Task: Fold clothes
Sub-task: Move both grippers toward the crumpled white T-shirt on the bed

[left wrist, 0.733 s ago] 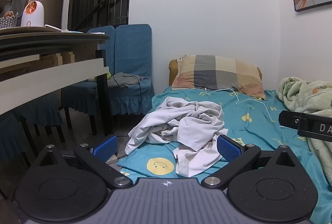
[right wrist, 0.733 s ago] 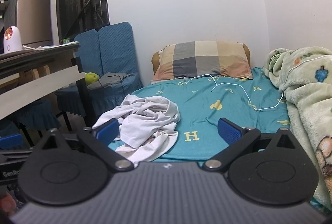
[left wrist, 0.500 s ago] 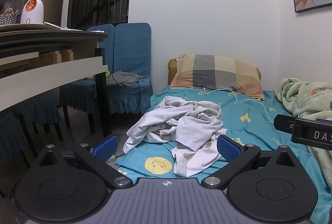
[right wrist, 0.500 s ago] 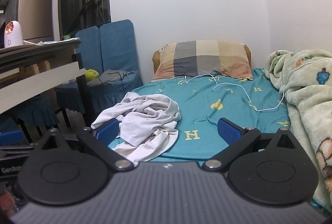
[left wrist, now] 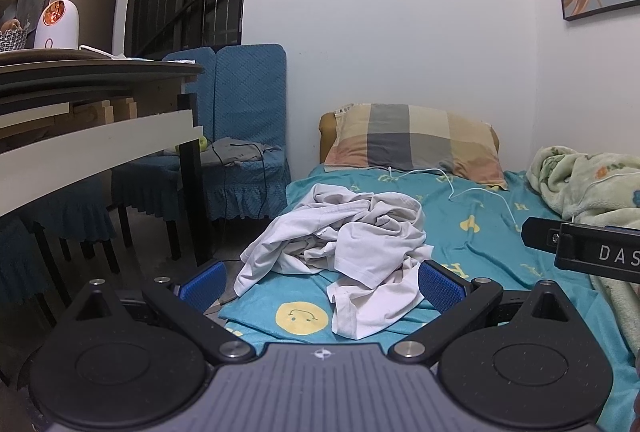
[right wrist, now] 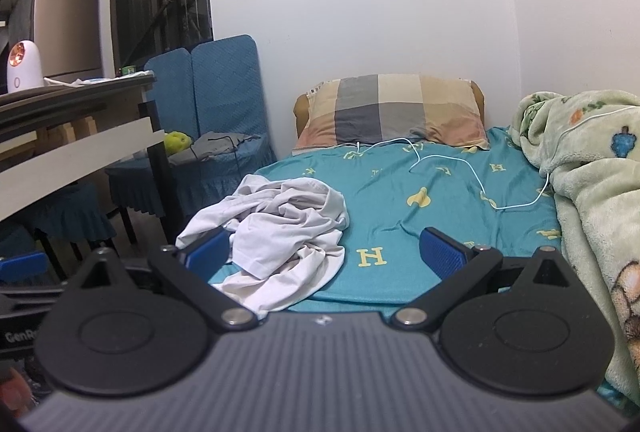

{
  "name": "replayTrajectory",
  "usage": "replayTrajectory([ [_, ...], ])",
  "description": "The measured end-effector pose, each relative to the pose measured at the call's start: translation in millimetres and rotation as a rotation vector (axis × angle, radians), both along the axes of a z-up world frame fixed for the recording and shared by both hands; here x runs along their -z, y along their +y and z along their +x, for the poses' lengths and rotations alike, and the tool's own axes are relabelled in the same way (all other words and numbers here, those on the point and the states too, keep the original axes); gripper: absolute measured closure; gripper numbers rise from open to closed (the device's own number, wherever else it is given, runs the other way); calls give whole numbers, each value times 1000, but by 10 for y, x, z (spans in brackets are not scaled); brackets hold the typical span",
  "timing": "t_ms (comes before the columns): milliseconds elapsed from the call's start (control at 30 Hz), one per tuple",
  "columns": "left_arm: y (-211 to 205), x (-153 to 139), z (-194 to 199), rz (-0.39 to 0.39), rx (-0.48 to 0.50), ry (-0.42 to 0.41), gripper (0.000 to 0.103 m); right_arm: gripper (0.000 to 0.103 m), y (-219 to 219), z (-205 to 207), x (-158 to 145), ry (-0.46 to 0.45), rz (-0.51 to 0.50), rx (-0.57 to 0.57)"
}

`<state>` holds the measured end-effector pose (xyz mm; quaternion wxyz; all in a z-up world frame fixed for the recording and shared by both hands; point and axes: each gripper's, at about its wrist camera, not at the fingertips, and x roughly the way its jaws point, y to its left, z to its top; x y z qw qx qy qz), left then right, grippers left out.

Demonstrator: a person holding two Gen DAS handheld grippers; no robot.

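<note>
On the teal bed, at twelve o'clock, lies a crumpled white garment — left gripper and right gripper both spread apart, empty.

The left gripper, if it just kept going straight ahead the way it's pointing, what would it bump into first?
Most likely the crumpled white garment on the teal bedsheet. It lies right ahead of the open left gripper, though depth is hard to judge.

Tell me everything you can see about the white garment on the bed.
The white garment is a thin, soft-looking fabric, crumpled in a loose heap, not yet folded. It lies on the teal sheet near the bed's left front edge, with one flap drooping over that edge and another reaching toward the sheet's yellow smiley. Nothing grips it; only the sheet touches it.
</note>
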<state>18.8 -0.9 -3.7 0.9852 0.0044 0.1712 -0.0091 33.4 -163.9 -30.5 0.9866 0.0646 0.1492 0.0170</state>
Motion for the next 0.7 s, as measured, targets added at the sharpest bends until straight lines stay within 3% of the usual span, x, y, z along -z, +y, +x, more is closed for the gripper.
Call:
replayTrajectory([
  [333,41,-10,-30,-27,2,-22,0,0,-6,-15,4,-5,21,-11],
  [700,-23,40,15,1,22,-4,0,0,-49,-12,11,-2,35,2],
])
